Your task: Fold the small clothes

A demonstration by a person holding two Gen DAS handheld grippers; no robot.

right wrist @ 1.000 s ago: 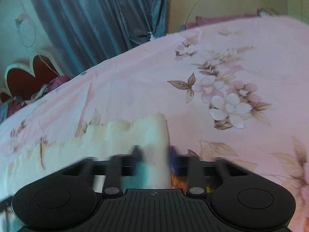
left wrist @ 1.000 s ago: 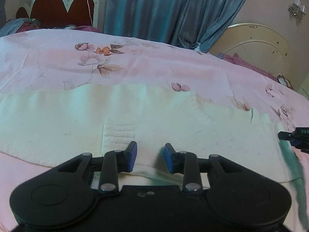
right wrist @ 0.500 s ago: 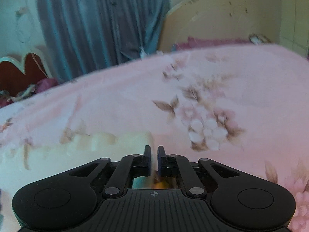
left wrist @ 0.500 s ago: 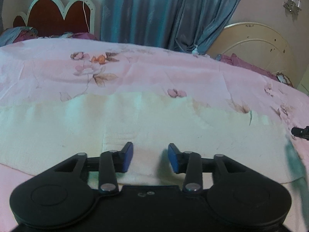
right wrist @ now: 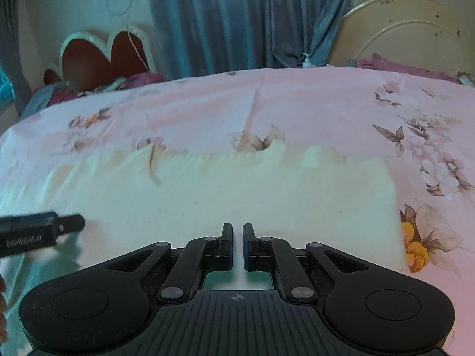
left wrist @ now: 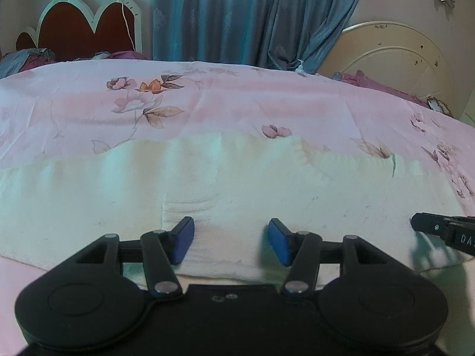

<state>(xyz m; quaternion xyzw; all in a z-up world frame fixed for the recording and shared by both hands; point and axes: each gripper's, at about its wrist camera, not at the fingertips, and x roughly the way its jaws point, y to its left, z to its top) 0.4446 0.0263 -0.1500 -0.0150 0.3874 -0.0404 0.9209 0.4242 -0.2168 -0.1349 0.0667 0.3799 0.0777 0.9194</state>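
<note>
Two tools are in view. Left tool hovers over the near edge of one cream cloth, its two blue pads spread apart; its jaws have just been opening, and nothing is pinched between them, only the cloth lying below. Right tool has its two fingers pressed nearly together, a thin slit left, with no fabric visibly caught between them (the cloth lies under and beyond the tips). Each tool shows in the other's view as a dark bar at the frame edge: in the right wrist view the bar reads roughly "GenRobot.AI", blurred; in the left wrist view only "DA" can be read.

That single cloth lies flat across one bed with a pink floral cover, stretched wide from side to side. Behind it hang blue curtains; one red scalloped headboard stands at the left and one cream arched board at the right.
</note>
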